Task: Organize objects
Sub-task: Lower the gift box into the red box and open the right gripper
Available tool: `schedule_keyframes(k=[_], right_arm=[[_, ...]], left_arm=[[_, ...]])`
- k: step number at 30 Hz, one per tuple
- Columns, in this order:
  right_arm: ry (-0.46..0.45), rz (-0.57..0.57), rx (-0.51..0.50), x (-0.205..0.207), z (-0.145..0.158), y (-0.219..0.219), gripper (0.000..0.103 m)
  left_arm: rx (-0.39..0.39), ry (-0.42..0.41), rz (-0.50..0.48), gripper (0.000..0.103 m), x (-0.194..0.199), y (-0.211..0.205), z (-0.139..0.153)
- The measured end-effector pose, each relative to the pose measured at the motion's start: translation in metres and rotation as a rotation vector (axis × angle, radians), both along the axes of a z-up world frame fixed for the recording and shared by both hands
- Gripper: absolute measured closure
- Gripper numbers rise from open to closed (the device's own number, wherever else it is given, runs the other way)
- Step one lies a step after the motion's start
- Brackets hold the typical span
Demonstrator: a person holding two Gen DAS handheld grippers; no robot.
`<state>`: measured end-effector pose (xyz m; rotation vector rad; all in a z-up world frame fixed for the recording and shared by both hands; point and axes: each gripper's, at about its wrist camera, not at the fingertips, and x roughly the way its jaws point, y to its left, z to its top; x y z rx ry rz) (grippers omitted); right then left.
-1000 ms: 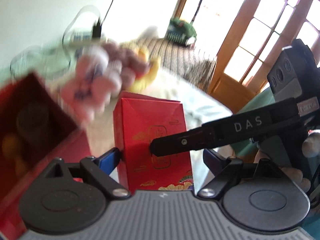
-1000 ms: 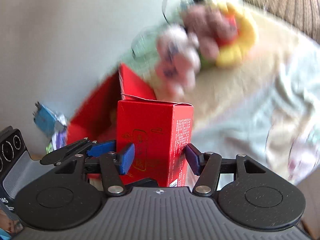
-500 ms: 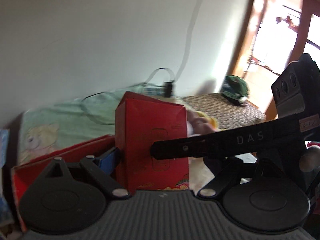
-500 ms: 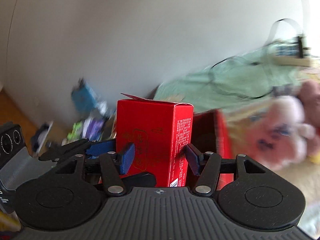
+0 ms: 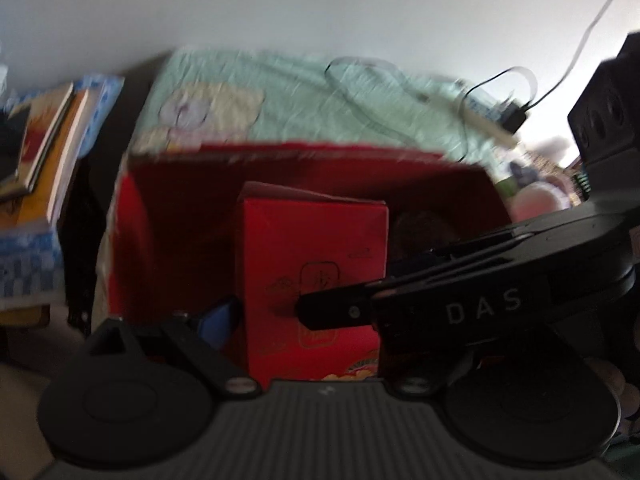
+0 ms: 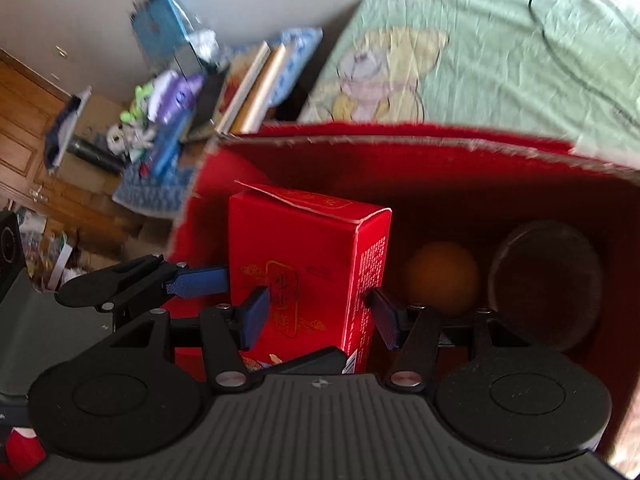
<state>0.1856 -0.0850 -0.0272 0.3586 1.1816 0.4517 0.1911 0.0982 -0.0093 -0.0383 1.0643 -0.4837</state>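
"DAS" on right gripper arm (white letters); red carton print unreadable.

A plain white wall backs a bed with a pale green printed sheet. Cables lie across the sheet. Beside the bed, stacked books and clutter. Wooden panelling at far left. Lighting dim.

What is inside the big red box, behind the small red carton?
Inside the big red box, beside the small red carton, lie an orange ball and a dark round lid-like object. The carton and both grippers cover the box's floor and near left corner.
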Motion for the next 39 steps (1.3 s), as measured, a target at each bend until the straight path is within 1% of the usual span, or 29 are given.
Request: schedule_keyframes(k=[4, 7, 11, 13, 17, 19, 21, 25, 31, 34, 36, 39], right_arm=[[0.075, 0.023, -0.026, 0.006, -0.019, 0.000, 0.045], [0.117, 0.015, -0.026, 0.009, -0.031, -0.004, 0.047], [0.161, -0.028, 0.008, 0.006, -0.037, -0.016, 0.050], [0.177, -0.044, 0.013, 0.005, -0.039, -0.019, 0.051], [0.190, -0.051, 0.006, 0.000, -0.037, -0.020, 0.051], [0.200, -0.075, 0.006, -0.001, -0.038, -0.023, 0.055], [0.219, -0.098, 0.027, -0.004, -0.040, -0.029, 0.056], [0.259, -0.151, 0.087, -0.010, -0.044, -0.040, 0.056], [0.253, -0.186, 0.117, -0.022, -0.040, -0.037, 0.049], [0.226, -0.208, 0.138, -0.025, -0.036, -0.036, 0.048], [0.192, -0.238, 0.143, -0.031, -0.032, -0.036, 0.046], [0.104, -0.285, 0.144, -0.043, -0.019, -0.039, 0.048]], left_arm=[[0.039, 0.111, 0.013, 0.017, 0.011, -0.009, -0.015], [0.075, 0.180, 0.020, 0.018, 0.017, -0.019, -0.025], [0.100, 0.203, 0.028, 0.018, 0.020, -0.027, -0.030], [0.096, 0.215, 0.026, 0.018, 0.022, -0.030, -0.030], [0.120, 0.222, 0.036, 0.018, 0.027, -0.037, -0.029], [0.135, 0.224, 0.036, 0.018, 0.029, -0.040, -0.031], [0.157, 0.211, 0.030, 0.018, 0.029, -0.044, -0.030], [0.194, 0.166, -0.002, 0.018, 0.027, -0.048, -0.026], [0.157, 0.140, -0.050, 0.017, 0.023, -0.036, -0.021], [0.137, 0.098, -0.074, 0.016, 0.017, -0.031, -0.014], [0.130, 0.066, -0.082, 0.013, 0.012, -0.026, -0.008], [0.112, 0.024, -0.077, 0.012, 0.007, -0.016, 0.002]])
